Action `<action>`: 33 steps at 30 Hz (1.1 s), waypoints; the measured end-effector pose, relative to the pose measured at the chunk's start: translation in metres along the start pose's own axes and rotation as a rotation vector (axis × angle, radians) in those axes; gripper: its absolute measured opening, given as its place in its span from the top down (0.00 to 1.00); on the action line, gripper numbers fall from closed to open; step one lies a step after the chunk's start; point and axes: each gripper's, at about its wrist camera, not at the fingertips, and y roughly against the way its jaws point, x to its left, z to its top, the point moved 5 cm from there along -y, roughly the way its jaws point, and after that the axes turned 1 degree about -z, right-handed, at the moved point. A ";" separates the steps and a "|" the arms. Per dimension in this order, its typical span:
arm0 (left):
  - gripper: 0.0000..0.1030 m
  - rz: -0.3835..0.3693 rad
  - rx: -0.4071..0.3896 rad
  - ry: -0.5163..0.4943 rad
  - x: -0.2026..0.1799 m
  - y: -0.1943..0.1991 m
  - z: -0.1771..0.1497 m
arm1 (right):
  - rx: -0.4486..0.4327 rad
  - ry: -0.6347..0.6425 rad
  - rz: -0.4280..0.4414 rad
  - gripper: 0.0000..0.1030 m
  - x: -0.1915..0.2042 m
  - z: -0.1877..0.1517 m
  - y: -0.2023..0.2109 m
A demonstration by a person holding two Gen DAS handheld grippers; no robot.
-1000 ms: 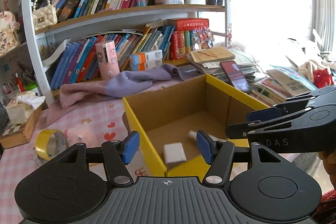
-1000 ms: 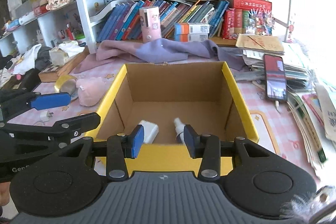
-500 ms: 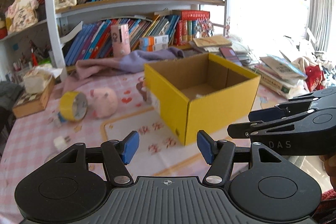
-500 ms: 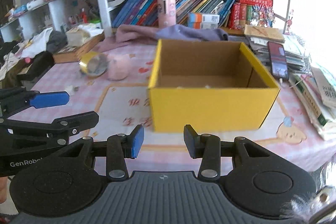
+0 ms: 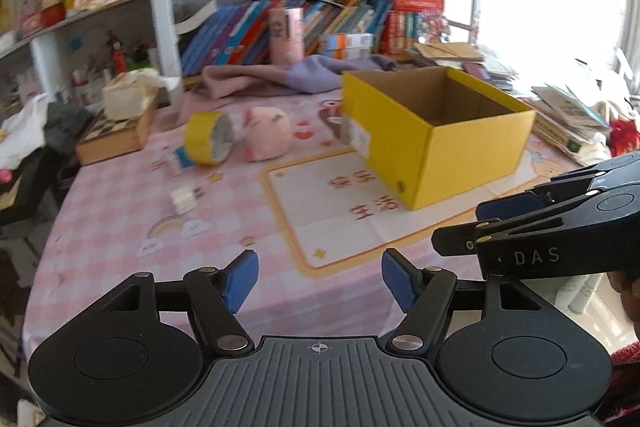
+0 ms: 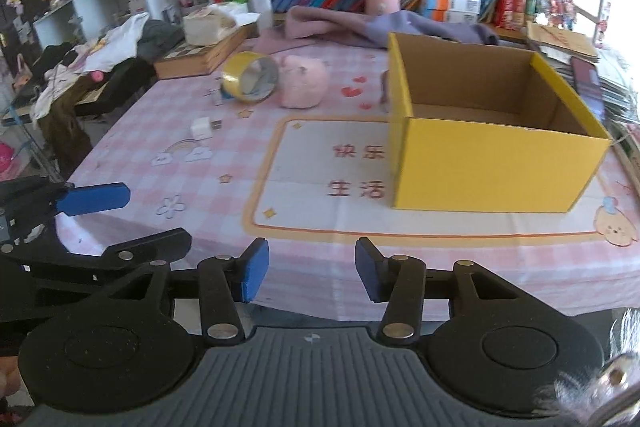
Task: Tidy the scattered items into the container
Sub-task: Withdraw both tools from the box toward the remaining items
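Standing open-topped on the pink checked tablecloth (image 6: 132,143), the yellow cardboard box (image 6: 488,167) lay right of a pink plush toy (image 6: 302,81), a yellow tape roll (image 6: 250,77) and a white plug adapter (image 6: 203,128). Nearer the table edge, the left gripper (image 5: 320,277) and right gripper (image 6: 308,269) hovered empty, jaws having just been widening.

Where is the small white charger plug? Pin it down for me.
The white charger plug lies on the pink checked tablecloth, left of the yellow box, apart from and nearer the cameras than the yellow tape roll.
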 end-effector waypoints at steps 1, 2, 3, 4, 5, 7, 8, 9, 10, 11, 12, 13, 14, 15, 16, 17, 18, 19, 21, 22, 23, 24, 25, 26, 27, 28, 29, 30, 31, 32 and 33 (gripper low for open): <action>0.31 0.010 -0.003 0.010 0.006 0.002 -0.001 | 0.001 0.007 0.006 0.55 0.005 0.001 -0.001; 0.31 0.019 -0.006 0.020 0.011 0.005 -0.002 | 0.000 0.016 0.013 0.55 0.010 0.002 -0.002; 0.31 0.028 -0.007 0.029 0.016 0.006 -0.003 | -0.001 0.025 0.020 0.55 0.016 0.004 -0.004; 0.31 0.038 -0.007 0.039 0.021 0.008 -0.004 | -0.001 0.037 0.028 0.55 0.021 0.005 -0.005; 0.30 0.046 -0.008 0.048 0.026 0.010 -0.005 | 0.000 0.048 0.035 0.55 0.026 0.007 -0.007; 0.30 0.060 -0.005 0.064 0.033 0.012 -0.007 | 0.001 0.068 0.048 0.55 0.035 0.010 -0.009; 0.30 0.065 -0.002 0.070 0.037 0.012 -0.008 | 0.004 0.076 0.053 0.55 0.039 0.011 -0.011; 0.30 0.069 0.001 0.076 0.039 0.012 -0.009 | 0.007 0.081 0.058 0.55 0.042 0.013 -0.012; 0.30 0.072 0.003 0.081 0.042 0.012 -0.010 | 0.009 0.085 0.061 0.55 0.044 0.014 -0.014; 0.29 0.075 0.005 0.086 0.044 0.012 -0.010 | 0.013 0.089 0.064 0.55 0.047 0.015 -0.016; 0.28 0.078 0.007 0.091 0.045 0.012 -0.011 | 0.016 0.093 0.066 0.54 0.048 0.016 -0.018; 0.27 0.081 0.010 0.094 0.047 0.011 -0.011 | 0.020 0.098 0.068 0.54 0.050 0.017 -0.019; 0.26 0.085 0.012 0.097 0.049 0.010 -0.011 | 0.023 0.102 0.070 0.54 0.052 0.018 -0.021; 0.26 0.088 0.014 0.100 0.050 0.010 -0.011 | 0.025 0.106 0.072 0.52 0.054 0.019 -0.023; 0.24 0.091 0.015 0.102 0.052 0.009 -0.011 | 0.028 0.108 0.074 0.52 0.055 0.020 -0.024; 0.24 0.095 0.017 0.104 0.053 0.008 -0.011 | 0.030 0.111 0.077 0.51 0.056 0.021 -0.027; 0.22 0.099 0.020 0.105 0.055 0.006 -0.012 | 0.033 0.112 0.079 0.51 0.057 0.022 -0.030; 0.21 0.104 0.023 0.106 0.057 0.005 -0.012 | 0.038 0.113 0.081 0.51 0.058 0.023 -0.033; 0.21 0.112 0.029 0.110 0.061 0.001 -0.011 | 0.048 0.112 0.084 0.50 0.059 0.025 -0.040; 0.21 0.118 0.034 0.112 0.064 -0.002 -0.010 | 0.053 0.110 0.087 0.50 0.059 0.027 -0.044; 0.21 0.123 0.039 0.113 0.066 -0.005 -0.010 | 0.057 0.108 0.090 0.49 0.060 0.029 -0.049; 0.20 0.128 0.044 0.115 0.069 -0.008 -0.009 | 0.062 0.107 0.091 0.47 0.060 0.030 -0.053; 0.20 0.132 0.050 0.117 0.071 -0.011 -0.007 | 0.067 0.106 0.092 0.46 0.060 0.031 -0.057; 0.20 0.135 0.056 0.118 0.074 -0.015 -0.006 | 0.073 0.105 0.093 0.45 0.060 0.033 -0.061; 0.20 0.136 0.061 0.118 0.075 -0.019 -0.005 | 0.079 0.103 0.094 0.44 0.059 0.035 -0.065; 0.20 0.134 0.067 0.118 0.077 -0.023 -0.004 | 0.086 0.101 0.094 0.44 0.058 0.037 -0.070; 0.20 0.132 0.073 0.118 0.079 -0.028 -0.003 | 0.092 0.098 0.094 0.44 0.057 0.040 -0.075; 0.20 0.130 0.081 0.118 0.080 -0.033 -0.002 | 0.099 0.096 0.095 0.44 0.055 0.043 -0.080; 0.20 0.131 0.087 0.116 0.082 -0.037 0.000 | 0.107 0.092 0.094 0.44 0.054 0.046 -0.086; 0.20 0.133 0.091 0.116 0.084 -0.042 0.002 | 0.115 0.088 0.092 0.44 0.052 0.049 -0.091; 0.20 0.135 0.093 0.116 0.087 -0.047 0.005 | 0.122 0.085 0.090 0.44 0.051 0.052 -0.096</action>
